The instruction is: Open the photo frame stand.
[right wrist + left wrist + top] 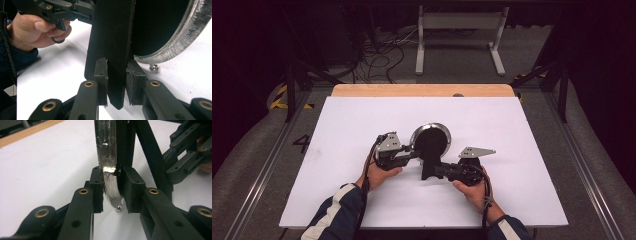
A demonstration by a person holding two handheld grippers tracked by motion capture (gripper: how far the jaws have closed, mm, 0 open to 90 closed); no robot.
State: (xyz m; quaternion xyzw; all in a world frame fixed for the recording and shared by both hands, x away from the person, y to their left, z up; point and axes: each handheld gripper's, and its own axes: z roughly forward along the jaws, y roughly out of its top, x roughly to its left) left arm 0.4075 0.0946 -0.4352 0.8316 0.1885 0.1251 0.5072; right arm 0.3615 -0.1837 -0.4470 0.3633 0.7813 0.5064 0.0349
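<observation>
a round mirror [430,140] with a silver rim and a black back stands upright near the middle of the white table [337,150], on a black stand [430,167] that reaches down from the disc toward the person's side.

left gripper [408,154]: pinching the mirror's rim. in the left gripper view the two pads sit tight against the silver edge [109,175], one on each side, with a small metal ball [119,207] at the rim's lowest point between them.

right gripper [438,171]: pinching the stand. in the right gripper view the flat black bar [112,50] runs between the pads and both press on it; the bar's end pokes out below them.

no containers on the table.

hard to make out: the mirror's face shows only as a dark disc, and which side faces the high camera cannot be told. the foot of the stand is covered by the right gripper in the high view. the left hand [37,31] is partly cut off at the frame edge in the right gripper view.

surface: white sheet, with a bare wooden strip [422,90] along the edge beyond the mirror.

room: grey floor, loose cables [379,57] and a white metal frame [459,37] beyond the mirror, dark surroundings to both sides.
</observation>
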